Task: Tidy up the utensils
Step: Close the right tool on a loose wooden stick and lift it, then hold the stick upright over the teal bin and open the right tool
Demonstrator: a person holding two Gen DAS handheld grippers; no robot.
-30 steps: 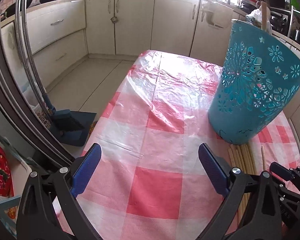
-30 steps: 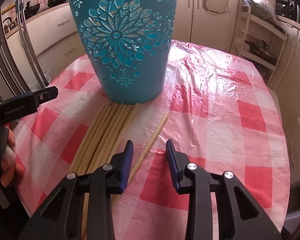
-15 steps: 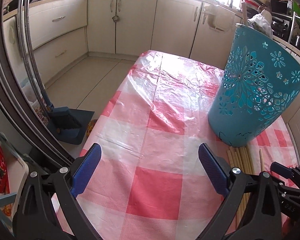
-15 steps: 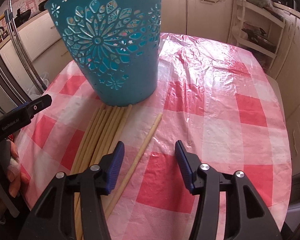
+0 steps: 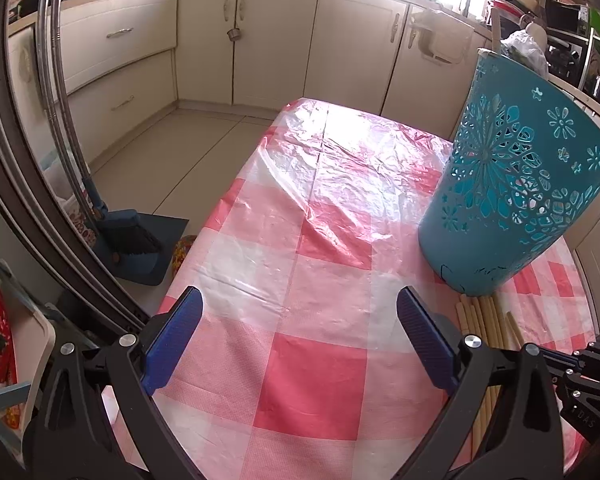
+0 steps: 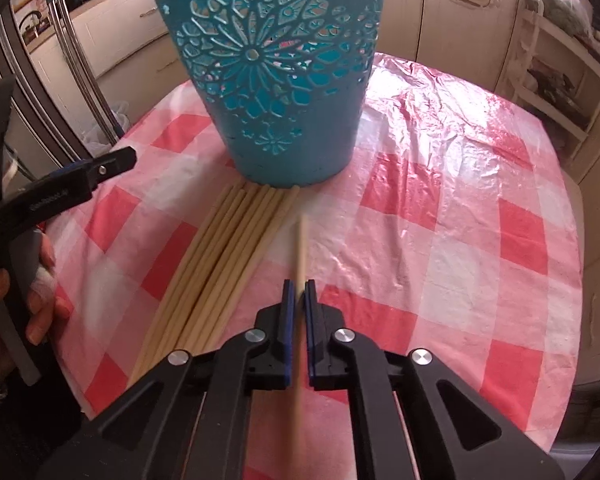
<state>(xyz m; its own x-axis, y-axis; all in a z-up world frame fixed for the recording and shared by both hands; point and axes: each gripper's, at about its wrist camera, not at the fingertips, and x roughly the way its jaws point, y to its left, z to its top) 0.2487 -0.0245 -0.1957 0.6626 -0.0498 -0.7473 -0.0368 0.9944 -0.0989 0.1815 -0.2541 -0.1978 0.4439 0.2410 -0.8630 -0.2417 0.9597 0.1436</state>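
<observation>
Right gripper point(image 6: 299, 294): jaws just closed on one pale wooden chopstick point(image 6: 300, 248), apart from the bundle of about eight more chopsticks point(image 6: 228, 248) lying against one teal perforated plastic basket point(image 6: 276, 80) on the red-checked tablecloth point(image 6: 440, 240). Left gripper point(image 5: 298, 320): wide open, empty.

We see a teal plastic basket point(image 6: 276, 92) with a cut-out flower pattern, a red, pink and white checked plastic tablecloth point(image 5: 300, 280), pale cream wooden chopsticks point(image 6: 220, 256) and one more point(image 6: 300, 248). The black grippers carry blue pads point(image 5: 424, 336). Cabinets point(image 5: 268, 36) are cream; the dustpan point(image 5: 136, 248) is dark blue.
</observation>
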